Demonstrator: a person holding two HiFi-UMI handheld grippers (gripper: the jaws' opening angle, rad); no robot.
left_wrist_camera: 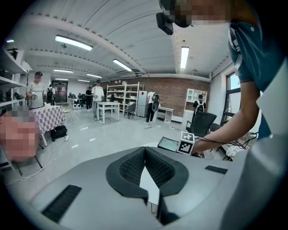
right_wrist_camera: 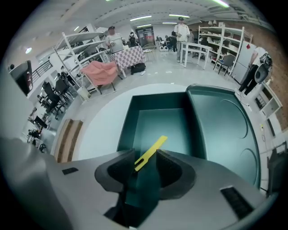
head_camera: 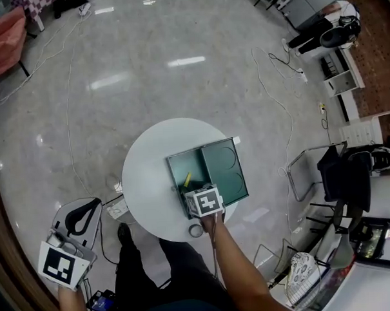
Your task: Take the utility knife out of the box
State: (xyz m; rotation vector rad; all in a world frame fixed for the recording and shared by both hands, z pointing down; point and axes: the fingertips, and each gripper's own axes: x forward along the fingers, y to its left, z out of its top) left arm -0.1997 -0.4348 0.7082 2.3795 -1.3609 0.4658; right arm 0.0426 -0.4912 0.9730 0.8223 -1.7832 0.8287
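A dark green box [head_camera: 201,150] lies open on the round white table [head_camera: 147,170], its lid [head_camera: 231,172] flat to the right. The yellow utility knife [head_camera: 187,180] rests slantwise in the box's bottom. My right gripper [head_camera: 193,191] points steeply down over the box's near end. In the right gripper view it [right_wrist_camera: 146,157] stands open, and the knife's [right_wrist_camera: 152,151] near end lies in the gap with neither pad pressing on it. My left gripper [head_camera: 91,206] hangs low at the table's left, away from the box. Its tips [left_wrist_camera: 145,150] meet, with nothing between them.
A roll of tape [head_camera: 196,231] sits at the table's near edge. Chairs [head_camera: 344,177] and gear stand to the right, and cables [head_camera: 280,103] run over the floor. In the left gripper view, people, tables and shelves [left_wrist_camera: 123,96] fill the far room.
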